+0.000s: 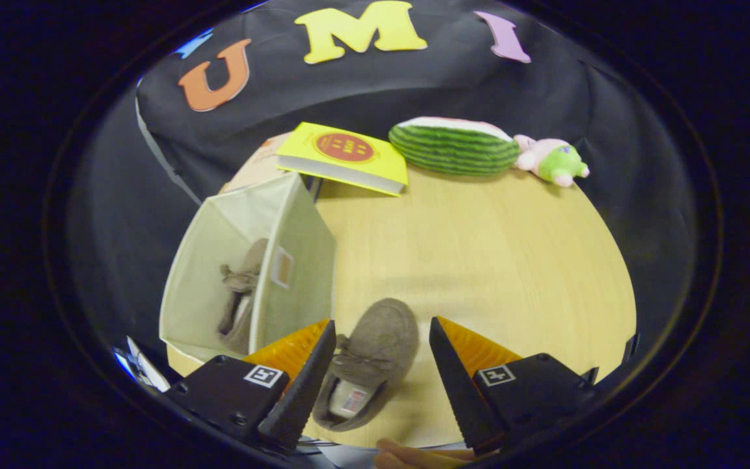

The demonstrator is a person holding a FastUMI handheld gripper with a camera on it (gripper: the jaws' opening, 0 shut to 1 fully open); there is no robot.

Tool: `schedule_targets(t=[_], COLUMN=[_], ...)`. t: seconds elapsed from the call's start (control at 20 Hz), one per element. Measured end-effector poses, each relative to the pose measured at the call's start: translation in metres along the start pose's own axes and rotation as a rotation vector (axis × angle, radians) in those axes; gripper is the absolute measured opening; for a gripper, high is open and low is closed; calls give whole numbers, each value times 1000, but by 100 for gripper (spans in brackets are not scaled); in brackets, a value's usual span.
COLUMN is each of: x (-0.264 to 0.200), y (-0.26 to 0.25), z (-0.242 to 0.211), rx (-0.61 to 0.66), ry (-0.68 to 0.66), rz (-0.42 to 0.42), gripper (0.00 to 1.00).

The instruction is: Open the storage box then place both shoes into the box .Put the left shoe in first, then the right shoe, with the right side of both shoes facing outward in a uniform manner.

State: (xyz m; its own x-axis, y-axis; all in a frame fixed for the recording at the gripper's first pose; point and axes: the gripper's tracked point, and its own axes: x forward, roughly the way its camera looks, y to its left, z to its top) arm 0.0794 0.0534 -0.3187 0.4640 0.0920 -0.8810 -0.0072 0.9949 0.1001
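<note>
The tabletop (479, 260) carries everything I work with. On its left stands the storage box (297, 260), already open on top, so shoes can drop in from above. One shoe (239, 293) already stands inside it, on edge against the wall. The second shoe (368, 358) lies flat on the wood just right of the box, its toe pointing far. My gripper (381, 355) straddles it with jaws spread wide, touching nothing, set to close across its sides. At the far edge a yellow book (346, 156) sits clear.
</note>
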Motion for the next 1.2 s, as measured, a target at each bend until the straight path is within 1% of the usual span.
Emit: schedule_targets(t=[0.1, 0.2, 0.35, 0.4, 0.5, 0.6, 0.7, 0.8, 0.85, 0.9, 0.95, 1.05, 1.15, 1.2], x=[6, 4, 3, 3, 16, 30, 47, 60, 55, 53, 48, 33, 8, -6], y=[3, 0, 14, 16, 14, 8, 0, 2, -6, -8, -9, -8, -11, -10], z=[-22, -41, -68, -78, -89, -94, -90, -99, -94, -91, -87, -76, -55, -44], rx=[-10, -29, -28, -26, -8, 53, 123, 165, 153, 156, 173, 258, 284, 278], ry=[45, 71, 86, 103, 131, 163, 180, 230, 206, 185, 173, 144, 85, 52], rz=[26, 23, 82, 85, 74, 44, 0, -10, -36, -41, -21, 36, 59, 61], gripper=[93, 93, 92, 92, 91, 88, 82, 33, 21, 14, 6, 6, 6, 6])
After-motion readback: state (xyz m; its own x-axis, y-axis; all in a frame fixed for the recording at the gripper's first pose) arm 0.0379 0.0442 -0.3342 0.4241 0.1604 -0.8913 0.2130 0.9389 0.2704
